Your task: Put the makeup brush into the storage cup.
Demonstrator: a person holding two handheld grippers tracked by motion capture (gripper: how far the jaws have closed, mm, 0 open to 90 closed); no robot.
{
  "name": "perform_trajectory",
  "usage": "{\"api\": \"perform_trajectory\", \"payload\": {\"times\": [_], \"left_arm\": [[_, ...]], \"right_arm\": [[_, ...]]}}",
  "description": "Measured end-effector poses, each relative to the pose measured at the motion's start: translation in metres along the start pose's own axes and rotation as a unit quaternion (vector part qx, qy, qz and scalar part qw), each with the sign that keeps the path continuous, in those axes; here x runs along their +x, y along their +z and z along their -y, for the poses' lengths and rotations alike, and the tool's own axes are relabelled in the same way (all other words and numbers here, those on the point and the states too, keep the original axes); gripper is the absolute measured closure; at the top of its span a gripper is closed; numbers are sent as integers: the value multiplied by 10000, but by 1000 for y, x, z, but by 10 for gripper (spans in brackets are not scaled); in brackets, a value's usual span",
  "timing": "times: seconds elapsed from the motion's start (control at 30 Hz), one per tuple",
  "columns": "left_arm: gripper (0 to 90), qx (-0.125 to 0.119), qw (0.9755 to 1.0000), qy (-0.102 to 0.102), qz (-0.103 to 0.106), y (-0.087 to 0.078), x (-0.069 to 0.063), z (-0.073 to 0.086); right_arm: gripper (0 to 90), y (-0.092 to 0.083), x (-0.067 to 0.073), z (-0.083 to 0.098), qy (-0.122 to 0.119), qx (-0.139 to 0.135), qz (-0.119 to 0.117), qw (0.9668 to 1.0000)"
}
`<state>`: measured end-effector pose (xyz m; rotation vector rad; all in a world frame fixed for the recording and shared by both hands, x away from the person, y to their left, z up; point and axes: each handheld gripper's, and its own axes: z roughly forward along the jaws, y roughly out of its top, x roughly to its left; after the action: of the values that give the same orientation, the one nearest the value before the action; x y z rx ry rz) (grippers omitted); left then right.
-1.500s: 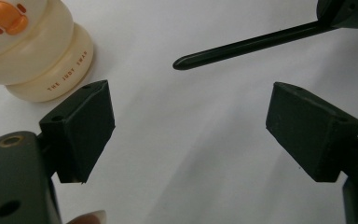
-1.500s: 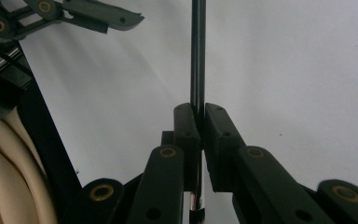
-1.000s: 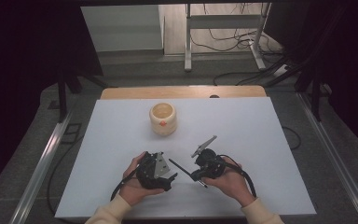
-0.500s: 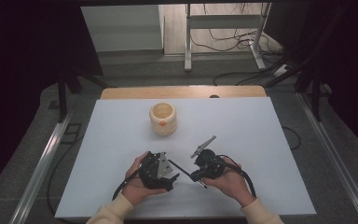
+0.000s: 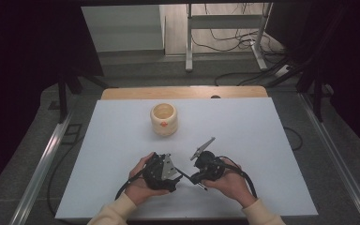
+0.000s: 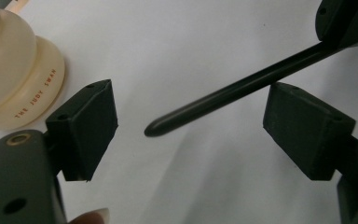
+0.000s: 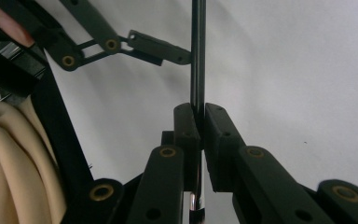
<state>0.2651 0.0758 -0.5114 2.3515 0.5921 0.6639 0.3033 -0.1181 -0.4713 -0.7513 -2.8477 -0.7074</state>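
A thin black rod (image 7: pixel 197 56) is clamped in my right gripper (image 7: pixel 196 116), which is shut on it low over the white table (image 5: pixel 262 140). The rod's rounded tip (image 6: pixel 156 129) reaches between the jaws of my left gripper (image 6: pixel 191 126). Those jaws have just been closing a little but stand wide apart, and neither pad touches the rod. In the high view the left gripper (image 5: pixel 176 176) and the right gripper (image 5: pixel 197 179) face each other near the front edge, with the rod (image 5: pixel 185 175) bridging them. A cream ribbed cup (image 5: pixel 163 119) stands farther back.
The cream cup (image 6: pixel 14 79) with small lettering sits just left of my left jaw in the left gripper view. A wooden strip (image 5: pixel 183 92) edges the table's far side. Metal rails (image 5: pixel 42 164) run along both sides, and cables lie on the floor behind.
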Motion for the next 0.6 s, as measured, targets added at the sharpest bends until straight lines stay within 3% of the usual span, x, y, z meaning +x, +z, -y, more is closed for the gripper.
{"api": "perform_trajectory", "payload": {"times": [0.2, 0.43, 0.6], "left_arm": [[244, -32, 9998, 148, 142, 1, -3, 0], [374, -73, 9997, 221, 111, 1, -5, 0], [460, 39, 9995, 314, 40, 1, -3, 2]], "right_arm": [[834, 1, 1, 0, -69, 20, -106, 9999], [834, -1, 2, -1, -77, -33, -159, 9998], [832, -3, 1, -1, -58, -84, -211, 9997]]}}
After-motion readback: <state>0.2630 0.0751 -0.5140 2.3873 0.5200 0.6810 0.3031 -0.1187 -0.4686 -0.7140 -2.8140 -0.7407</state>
